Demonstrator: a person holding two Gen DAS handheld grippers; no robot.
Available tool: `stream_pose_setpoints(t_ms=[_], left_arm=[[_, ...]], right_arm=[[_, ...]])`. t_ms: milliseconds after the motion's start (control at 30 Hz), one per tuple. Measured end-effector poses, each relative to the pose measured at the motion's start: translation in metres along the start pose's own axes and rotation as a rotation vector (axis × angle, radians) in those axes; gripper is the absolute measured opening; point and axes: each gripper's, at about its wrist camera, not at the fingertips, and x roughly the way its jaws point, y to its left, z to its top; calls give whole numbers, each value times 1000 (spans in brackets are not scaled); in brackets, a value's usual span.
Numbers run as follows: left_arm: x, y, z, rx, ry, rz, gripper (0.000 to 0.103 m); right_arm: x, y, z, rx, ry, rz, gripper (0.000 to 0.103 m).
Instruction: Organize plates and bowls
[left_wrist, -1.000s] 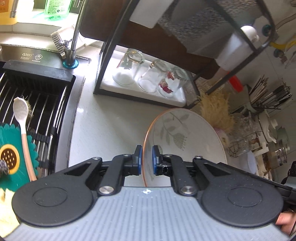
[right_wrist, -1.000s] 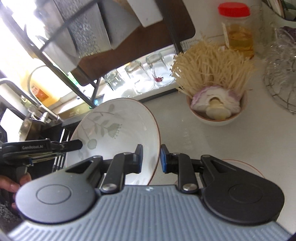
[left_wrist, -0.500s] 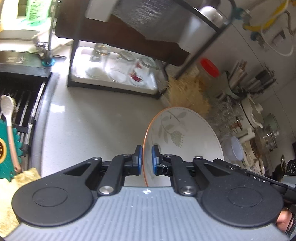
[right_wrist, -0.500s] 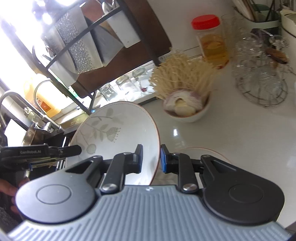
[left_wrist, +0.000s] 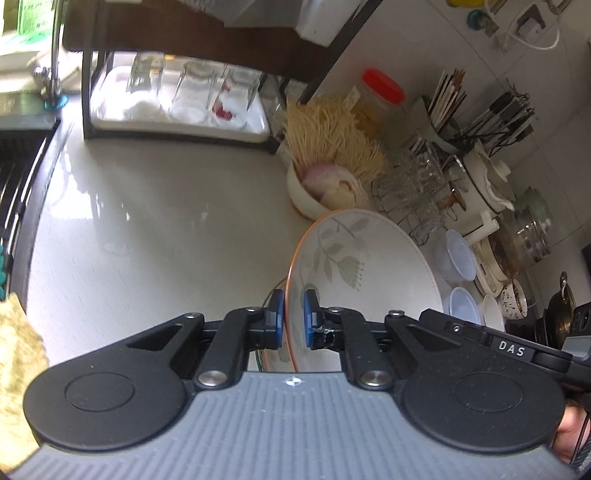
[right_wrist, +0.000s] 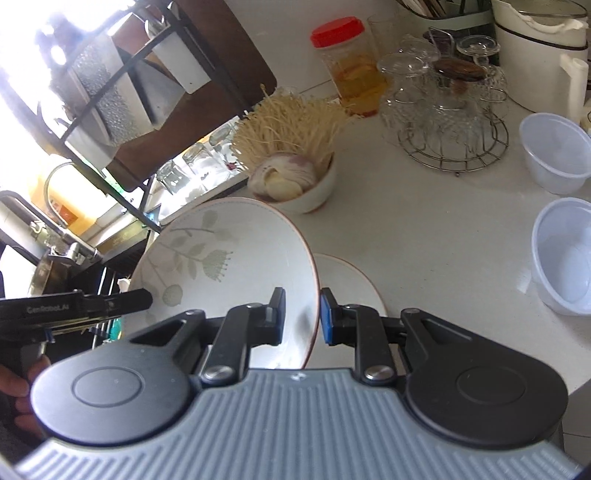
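Both grippers, left (left_wrist: 290, 318) and right (right_wrist: 302, 315), are clamped on opposite rims of 1 bowl (right_wrist: 229, 258), held tilted above a plate (right_wrist: 347, 284) on the counter (left_wrist: 155, 221).

plate (left_wrist: 369, 266): glossy glazed ceramic | countertop (left_wrist: 166, 221): smooth, shiny | rack (right_wrist: 458, 147): wire metal

The surface (left_wrist: 155, 229) lies bare and open on the sink side, up to the black rack (left_wrist: 88, 92). Toward the wall, the bowl of mushrooms (right_wrist: 295, 177), the wire glass stand (right_wrist: 454, 122) and two plastic bowls (right_wrist: 565, 254) crowd the way; a flat plate (right_wrist: 347, 280) lies below.
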Motion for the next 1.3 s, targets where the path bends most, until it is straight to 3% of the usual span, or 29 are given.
stream_pose_setpoints(t_ms=[433, 967, 1300], left_arm=[[39, -18, -25, -20, 61, 39, 12], [67, -26, -26, 29, 127, 106, 13], [73, -23, -25, 49, 138, 156, 13]], right_arm=[[13, -31, -8, -21, 35, -65, 23], [29, -32, -15, -90, 53, -138, 23], [39, -28, -19, -112, 74, -135, 22]])
